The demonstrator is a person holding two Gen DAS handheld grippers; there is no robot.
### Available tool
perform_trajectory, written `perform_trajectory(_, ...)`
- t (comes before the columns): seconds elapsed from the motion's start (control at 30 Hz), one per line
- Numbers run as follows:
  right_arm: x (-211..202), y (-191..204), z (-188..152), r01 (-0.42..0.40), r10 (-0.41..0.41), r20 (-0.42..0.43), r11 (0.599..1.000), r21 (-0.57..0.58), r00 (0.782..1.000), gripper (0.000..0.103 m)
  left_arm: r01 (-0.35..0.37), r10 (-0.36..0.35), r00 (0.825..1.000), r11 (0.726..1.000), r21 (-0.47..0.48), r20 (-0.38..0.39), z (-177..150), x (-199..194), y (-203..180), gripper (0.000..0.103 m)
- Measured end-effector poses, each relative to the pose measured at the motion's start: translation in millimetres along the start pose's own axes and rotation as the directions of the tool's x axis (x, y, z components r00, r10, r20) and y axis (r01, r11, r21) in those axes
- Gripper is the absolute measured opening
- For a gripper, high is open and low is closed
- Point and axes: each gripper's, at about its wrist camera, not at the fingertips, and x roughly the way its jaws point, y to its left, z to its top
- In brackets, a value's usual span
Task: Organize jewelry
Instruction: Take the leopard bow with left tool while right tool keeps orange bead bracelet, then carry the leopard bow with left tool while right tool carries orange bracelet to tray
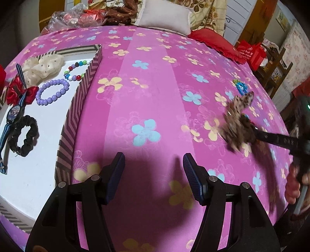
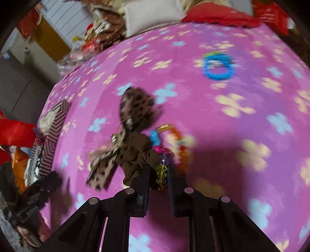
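Observation:
My right gripper point(image 2: 158, 172) is shut on a brown leopard-print scrunchie point(image 2: 133, 135) together with a colourful crystal bead bracelet point(image 2: 162, 170), held above the pink flowered bedspread. In the left wrist view the right gripper point(image 1: 251, 133) shows at the right with the scrunchie point(image 1: 237, 124). My left gripper point(image 1: 154, 168) is open and empty above the bedspread, right of the striped tray point(image 1: 79, 108). The tray holds a purple bead bracelet point(image 1: 52, 92), a multicolour bead bracelet point(image 1: 77, 70), a black scrunchie point(image 1: 24, 135), a red bow point(image 1: 21, 93), a cream scrunchie point(image 1: 41, 66) and a watch point(image 1: 14, 114).
A blue ring-shaped bracelet point(image 2: 218, 66) lies on the bedspread beyond the right gripper; it also shows in the left wrist view point(image 1: 241, 87). A grey pillow point(image 1: 164, 15), a red cushion point(image 1: 215, 44) and bags line the far edge of the bed.

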Motion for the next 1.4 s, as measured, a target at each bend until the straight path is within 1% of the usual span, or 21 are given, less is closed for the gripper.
perform_trajectory(0.07,-13,-11,-12,0.055,-0.055,0.048,0.998,0.002,0.997,0.016,0.009,-0.009,1.0,1.0,0.015,0.001,-2,-2,-5,0.062)
perform_trajectory(0.17,-27,-29,-21,0.065,-0.067,0.073,0.997,0.029,0.995,0.019,0.022,-0.022,1.0,0.999,0.024,-0.001,-1,-5,-15,0.062)
perform_trajectory(0.2,-33,-34,-24,0.065,-0.068,0.092,0.997,0.036,0.993,0.024,0.04,-0.04,0.999,0.999,0.021,-0.007,0,-6,-19,0.062)
perform_trajectory(0.23,-37,-37,-25,0.065,-0.068,0.105,0.997,0.038,0.992,0.037,0.059,-0.059,0.998,0.998,0.017,-0.013,2,-7,-23,0.062)
perform_trajectory(0.27,-42,-41,-26,0.062,-0.067,0.127,0.997,0.042,0.99,0.042,0.073,-0.073,0.997,0.997,0.016,-0.016,4,-8,-28,0.062)
perform_trajectory(0.3,-46,-45,-28,0.059,-0.065,0.149,0.997,0.045,0.987,0.045,0.086,-0.085,0.996,0.996,0.019,-0.019,5,-10,-35,0.062)
perform_trajectory(0.47,-56,-65,-33,0.026,-0.042,0.213,0.996,0.08,0.976,0.045,0.117,-0.114,0.992,0.991,0.059,-0.052,17,-2,-81,0.062)
perform_trajectory(0.6,-55,-82,-37,-0.025,-0.003,0.241,0.993,0.115,0.971,0.045,0.138,-0.125,0.987,0.982,0.129,-0.104,29,22,-127,0.062)
perform_trajectory(0.7,-55,-91,-38,-0.041,0.01,0.247,0.992,0.122,0.969,0.045,0.159,-0.135,0.978,0.976,0.147,-0.159,37,49,-153,0.062)
perform_trajectory(0.8,-58,-95,-38,-0.039,0.008,0.258,0.993,0.113,0.966,0.045,0.151,-0.115,0.975,0.971,0.185,-0.189,41,70,-175,0.062)
perform_trajectory(0.87,-60,-97,-38,-0.056,0.023,0.267,0.992,0.114,0.963,0.045,0.12,-0.081,0.983,0.965,0.233,-0.167,41,74,-188,0.062)
perform_trajectory(0.93,-62,-98,-37,-0.065,0.032,0.274,0.992,0.11,0.961,0.045,0.111,-0.07,0.984,0.961,0.255,-0.164,41,77,-193,0.062)
perform_trajectory(0.97,-62,-98,-36,-0.065,0.034,0.276,0.992,0.104,0.961,0.045,0.101,-0.061,0.985,0.96,0.261,-0.159,40,77,-196,0.048)
perform_trajectory(1.0,-61,-98,-36,-0.06,0.031,0.274,0.993,0.098,0.961,0.045,0.109,-0.067,0.984,0.957,0.267,-0.164,40,76,-198,0.024)
perform_trajectory(1.03,-60,-97,-36,-0.054,0.027,0.272,0.994,0.093,0.962,0.045,0.123,-0.077,0.981,0.957,0.262,-0.18,39,75,-199,0.023)
perform_trajectory(1.1,-58,-96,-35,-0.052,0.027,0.268,0.995,0.087,0.963,0.045,0.11,-0.069,0.984,0.96,0.257,-0.165,38,67,-199,0.017)
perform_trajectory(1.13,-57,-95,-35,-0.052,0.028,0.263,0.995,0.083,0.964,0.045,0.112,-0.073,0.985,0.96,0.255,-0.156,37,62,-198,0.01)
perform_trajectory(1.17,-56,-95,-35,-0.051,0.028,0.259,0.995,0.081,0.965,0.045,0.115,-0.078,0.985,0.963,0.245,-0.155,36,56,-196,0.008)
perform_trajectory(1.23,-51,-92,-36,-0.055,0.037,0.239,0.996,0.069,0.97,0.045,0.128,-0.099,0.985,0.97,0.208,-0.142,34,41,-187,0.008)
perform_trajectory(1.3,-45,-87,-36,-0.056,0.044,0.217,0.997,0.049,0.975,0.045,0.131,-0.109,0.987,0.972,0.196,-0.117,31,27,-179,0.008)
perform_trajectory(1.4,-39,-73,-35,-0.015,0.015,0.212,1.0,-0.003,0.977,0.045,0.119,-0.105,0.991,0.977,0.175,-0.086,24,10,-166,0.008)
